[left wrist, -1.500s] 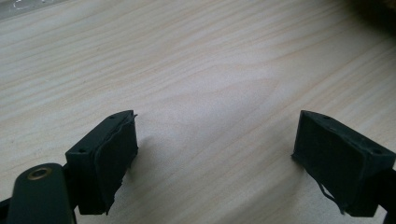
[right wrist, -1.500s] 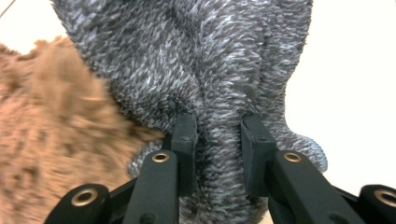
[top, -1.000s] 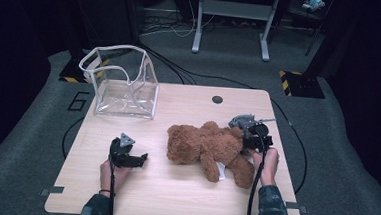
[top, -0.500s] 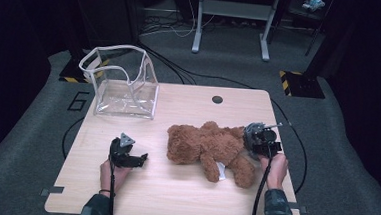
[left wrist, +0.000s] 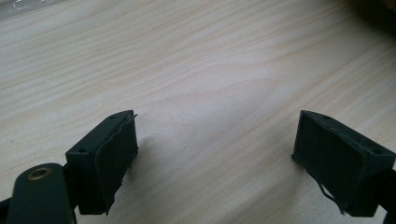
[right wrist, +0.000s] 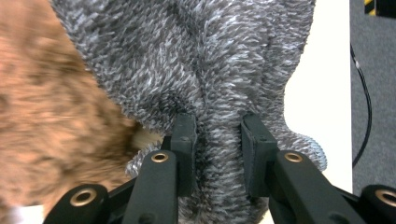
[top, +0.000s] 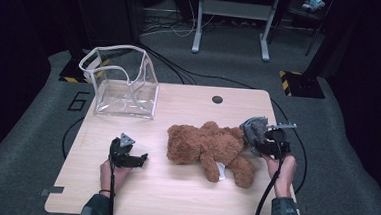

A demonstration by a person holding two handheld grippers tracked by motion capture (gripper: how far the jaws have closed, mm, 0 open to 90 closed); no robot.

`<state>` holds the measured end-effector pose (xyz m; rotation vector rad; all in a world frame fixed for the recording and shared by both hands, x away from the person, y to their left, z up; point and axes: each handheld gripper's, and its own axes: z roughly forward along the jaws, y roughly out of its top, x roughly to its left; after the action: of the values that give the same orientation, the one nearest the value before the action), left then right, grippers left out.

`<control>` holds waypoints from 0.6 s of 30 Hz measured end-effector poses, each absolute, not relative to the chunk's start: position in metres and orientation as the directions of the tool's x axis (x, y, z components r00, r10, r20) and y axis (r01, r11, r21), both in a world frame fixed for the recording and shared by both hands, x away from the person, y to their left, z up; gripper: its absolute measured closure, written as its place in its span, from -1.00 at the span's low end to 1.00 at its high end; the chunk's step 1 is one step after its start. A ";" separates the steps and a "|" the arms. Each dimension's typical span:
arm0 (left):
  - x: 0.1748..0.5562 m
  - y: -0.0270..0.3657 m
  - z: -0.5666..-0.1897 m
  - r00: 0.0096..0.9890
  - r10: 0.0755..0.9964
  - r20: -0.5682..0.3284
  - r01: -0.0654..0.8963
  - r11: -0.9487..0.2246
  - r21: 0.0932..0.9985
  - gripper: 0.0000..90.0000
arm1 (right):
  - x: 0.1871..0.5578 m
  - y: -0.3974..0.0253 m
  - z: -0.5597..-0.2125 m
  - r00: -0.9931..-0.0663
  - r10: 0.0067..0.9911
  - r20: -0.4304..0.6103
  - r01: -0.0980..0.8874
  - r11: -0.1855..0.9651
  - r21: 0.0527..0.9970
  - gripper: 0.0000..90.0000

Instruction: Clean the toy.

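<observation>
A brown teddy bear (top: pixel 208 148) lies on its back in the middle of the wooden table (top: pixel 183 197). At its right end sits a fuzzy grey sock (top: pixel 255 129), bunched against the bear's leg. My right gripper (top: pixel 262 142) is shut on a fold of that grey sock (right wrist: pixel 196 70), with the brown fur (right wrist: pixel 51 116) just to the left in the right gripper view. My left gripper (top: pixel 134 160) rests low over bare table, left of the bear. Its jaws stand wide open with only wood between the pads (left wrist: pixel 116 154).
A clear plastic bag with white trim (top: pixel 122 81) stands open at the table's back left. A dark round hole (top: pixel 217 99) sits near the back edge. Cables run across the grey floor behind, and a metal stand (top: pixel 231 20) is further back.
My right gripper has moved toward me and down along the bear's right end, with the grey sock in it. The left gripper has stayed in place.
</observation>
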<state>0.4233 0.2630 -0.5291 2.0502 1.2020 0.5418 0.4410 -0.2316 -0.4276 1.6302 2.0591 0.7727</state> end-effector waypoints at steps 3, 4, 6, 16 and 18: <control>0.423 0.263 -0.529 0.485 0.875 0.010 0.587 -0.334 0.738 -0.71 | 0.437 -0.222 -0.421 -0.269 0.963 0.016 0.732 0.193 0.653 0.56; 0.423 0.263 -0.529 0.484 0.875 0.010 0.587 -0.334 0.738 -0.70 | 0.437 -0.218 -0.420 -0.277 0.961 0.018 0.729 0.198 0.655 0.56; 0.423 0.263 -0.529 0.485 0.875 0.010 0.587 -0.334 0.738 -0.70 | 0.437 -0.212 -0.419 -0.296 0.955 0.011 0.726 0.217 0.653 0.56; 0.423 0.263 -0.529 0.484 0.875 0.010 0.587 -0.333 0.738 -0.70 | 0.448 -0.197 -0.441 -0.328 0.945 0.003 0.757 0.261 0.599 0.57; 0.423 0.263 -0.529 0.485 0.875 0.010 0.587 -0.334 0.738 -0.70 | 0.449 -0.196 -0.447 -0.314 0.949 -0.001 0.772 0.256 0.581 0.57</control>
<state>0.4234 0.2630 -0.5291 2.0499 1.2019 0.5415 0.4494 -0.1959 -0.4465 1.5761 2.1826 0.6981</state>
